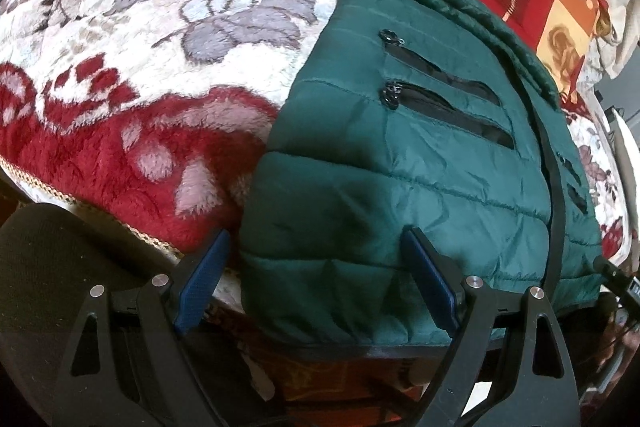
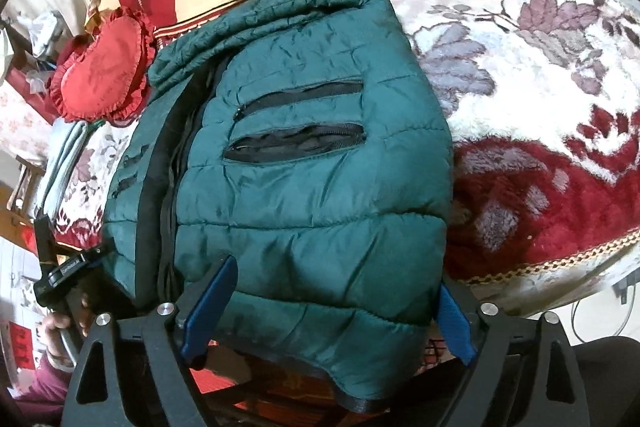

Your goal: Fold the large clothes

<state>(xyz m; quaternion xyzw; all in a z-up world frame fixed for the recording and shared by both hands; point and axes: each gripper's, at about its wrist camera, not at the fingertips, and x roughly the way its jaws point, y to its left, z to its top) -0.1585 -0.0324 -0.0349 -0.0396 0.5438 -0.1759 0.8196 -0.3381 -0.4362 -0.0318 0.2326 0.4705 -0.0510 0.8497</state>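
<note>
A red-and-white floral blanket (image 1: 132, 75) covers the bed under the green puffer jacket (image 1: 400, 155). Only the right wrist view shows a hand (image 2: 60, 323). The left gripper (image 1: 316, 279) and right gripper (image 2: 332, 311) are spread wide over the hem, pinching nothing.

Each gripper is a black frame with triangular cut-outs, round silver screw heads at the pivots and two blue ribbed finger pads (image 1: 202, 279). The right gripper (image 2: 326, 303) looks built the same. Beside it, a hand (image 2: 60, 327) shows what seems a maroon sleeve (image 2: 40, 393).
</note>
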